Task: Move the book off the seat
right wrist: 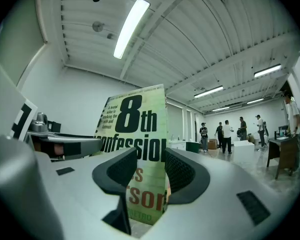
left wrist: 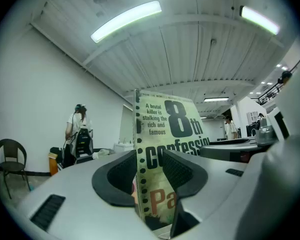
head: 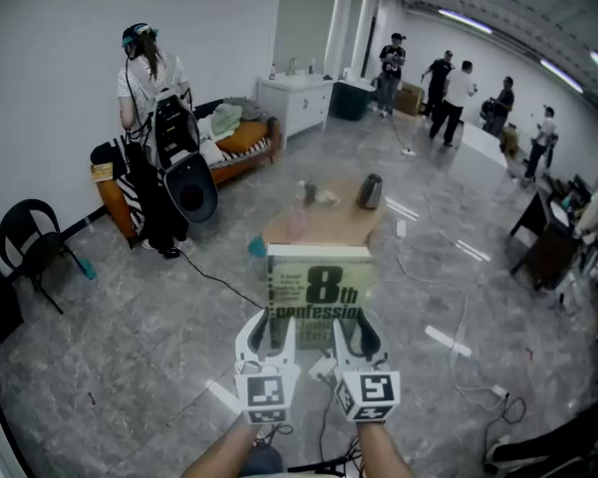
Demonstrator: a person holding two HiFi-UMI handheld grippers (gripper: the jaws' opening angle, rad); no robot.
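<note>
The book [head: 317, 285] titled "8th Confession" stands upright in the air at near centre, above the grey floor [head: 130, 366]. The left gripper [head: 270, 333] grasps its lower left part and the right gripper [head: 360, 335] its lower right. A low wooden table [head: 329, 229] stands just beyond.

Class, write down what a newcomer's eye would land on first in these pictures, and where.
A pale green book titled 8th Confession stands upright mid-frame, clamped at its bottom edge by the left gripper and right gripper. Behind it sits a low table. By the left wall stands a person wearing a backpack.
</note>
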